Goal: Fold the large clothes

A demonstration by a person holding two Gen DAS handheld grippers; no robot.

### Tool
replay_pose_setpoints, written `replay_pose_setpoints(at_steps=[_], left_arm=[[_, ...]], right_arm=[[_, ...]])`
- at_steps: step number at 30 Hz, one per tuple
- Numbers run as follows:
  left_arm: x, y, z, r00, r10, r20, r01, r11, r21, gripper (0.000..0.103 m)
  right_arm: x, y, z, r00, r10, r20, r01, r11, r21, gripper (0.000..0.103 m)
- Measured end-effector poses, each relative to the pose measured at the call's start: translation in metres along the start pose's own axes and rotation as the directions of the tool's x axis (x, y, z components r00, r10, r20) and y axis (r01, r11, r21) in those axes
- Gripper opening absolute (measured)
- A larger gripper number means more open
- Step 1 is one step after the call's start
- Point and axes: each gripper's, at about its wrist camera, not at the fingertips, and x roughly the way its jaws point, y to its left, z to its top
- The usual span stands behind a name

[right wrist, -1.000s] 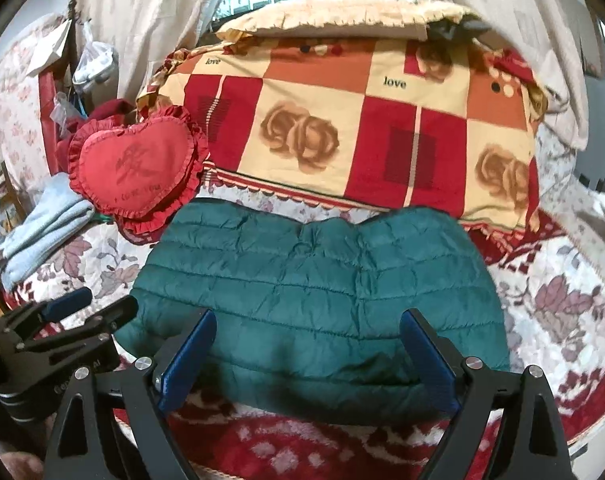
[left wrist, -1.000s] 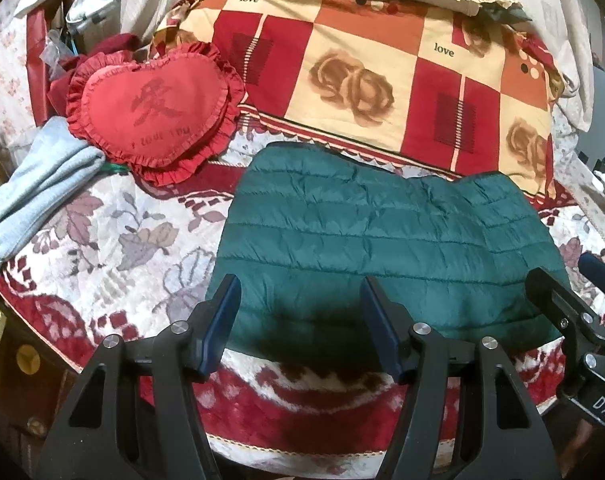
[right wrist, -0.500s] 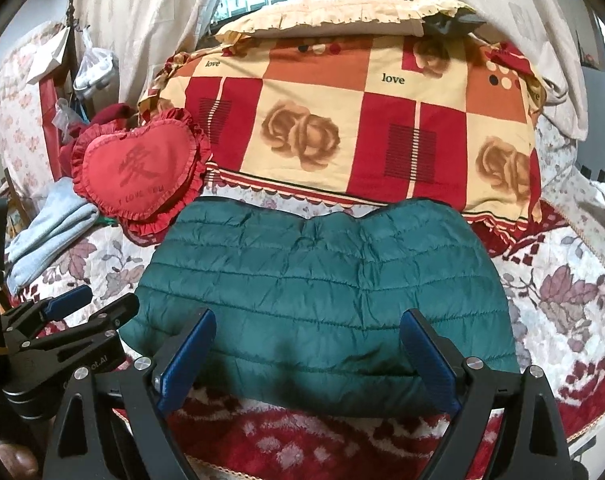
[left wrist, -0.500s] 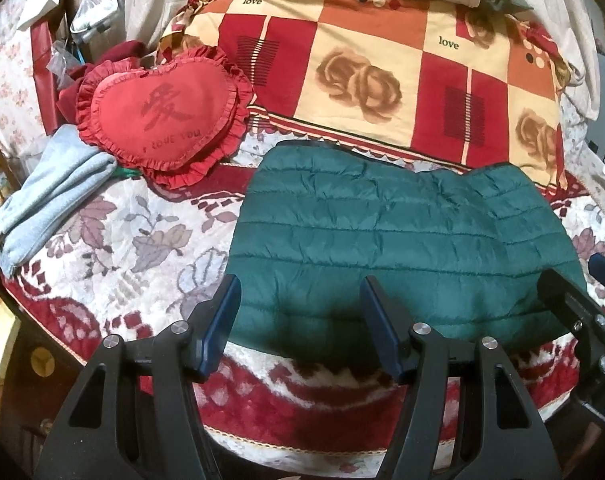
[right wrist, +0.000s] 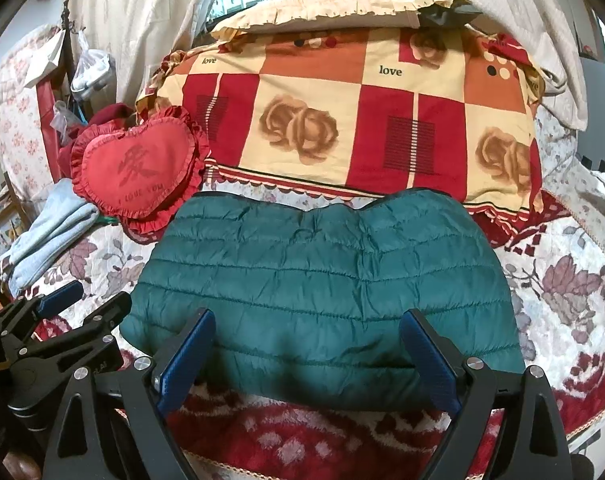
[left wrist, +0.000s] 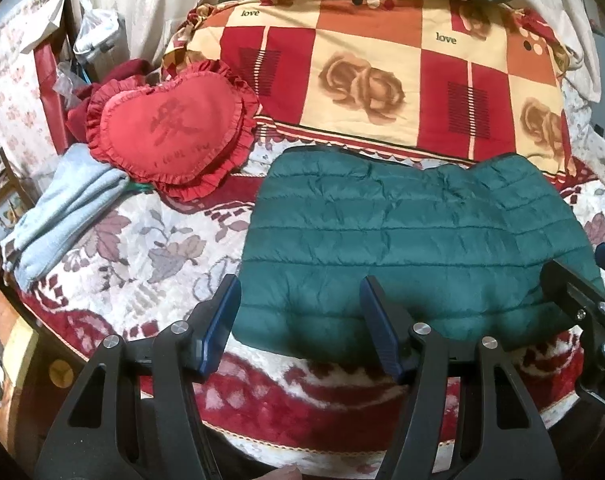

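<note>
Fingers of the left gripper (left wrist: 298, 320) and right gripper (right wrist: 306, 354) are spread wide, holding nothing, above the near edge of the folded green quilted jacket (right wrist: 322, 292), which lies flat on the floral bed (left wrist: 142, 256).

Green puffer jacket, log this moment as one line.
green puffer jacket folded flat on bed | left gripper open, empty | right gripper open, empty | both above near edge
</note>
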Motion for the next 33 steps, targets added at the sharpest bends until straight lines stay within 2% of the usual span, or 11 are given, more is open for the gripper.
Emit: replay_pose_setpoints(at_steps=[16,33], left_arm=[[0.011,-0.005,0.002,0.997,-0.068,-0.024,0.068,0.998,0.001,0.062],[0.035,-0.010,0.014,0.997,-0.066,-0.039,0.066,0.998,0.002,0.062]], right_arm=[[0.004,-0.002,0.000,1.000,-0.007,-0.004,0.007,1.000,0.003,0.092],[0.027,-0.012,0.005,0.999,-0.006,-0.042,0.007,1.000,0.020,0.092]])
